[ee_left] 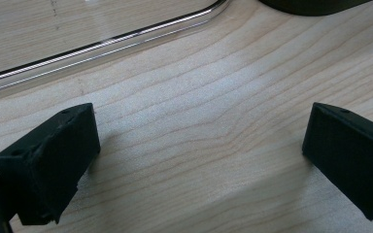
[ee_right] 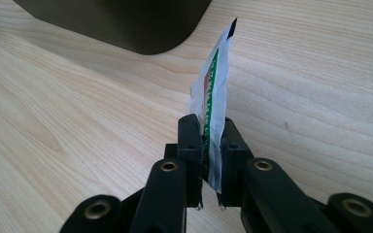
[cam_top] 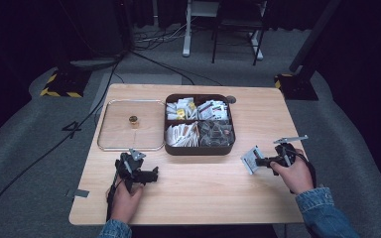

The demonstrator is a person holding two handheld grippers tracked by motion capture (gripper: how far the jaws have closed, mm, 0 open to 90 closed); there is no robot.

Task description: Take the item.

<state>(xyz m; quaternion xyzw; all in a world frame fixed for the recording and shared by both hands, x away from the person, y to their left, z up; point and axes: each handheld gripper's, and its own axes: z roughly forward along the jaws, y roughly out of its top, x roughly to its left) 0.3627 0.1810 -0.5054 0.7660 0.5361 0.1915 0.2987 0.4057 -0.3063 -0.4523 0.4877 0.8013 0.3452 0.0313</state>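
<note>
Sachet (ee_right: 212, 92), print unreadable, is pinched in the right gripper (ee_right: 209, 145) jaws; left gripper (ee_left: 199, 155) jaws gape wide.

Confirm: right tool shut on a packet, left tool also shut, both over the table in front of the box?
Not quite. The left tool is open: the left gripper view shows its jaws wide apart over bare table. The right tool is indeed shut on the packet, short of the box.
</note>
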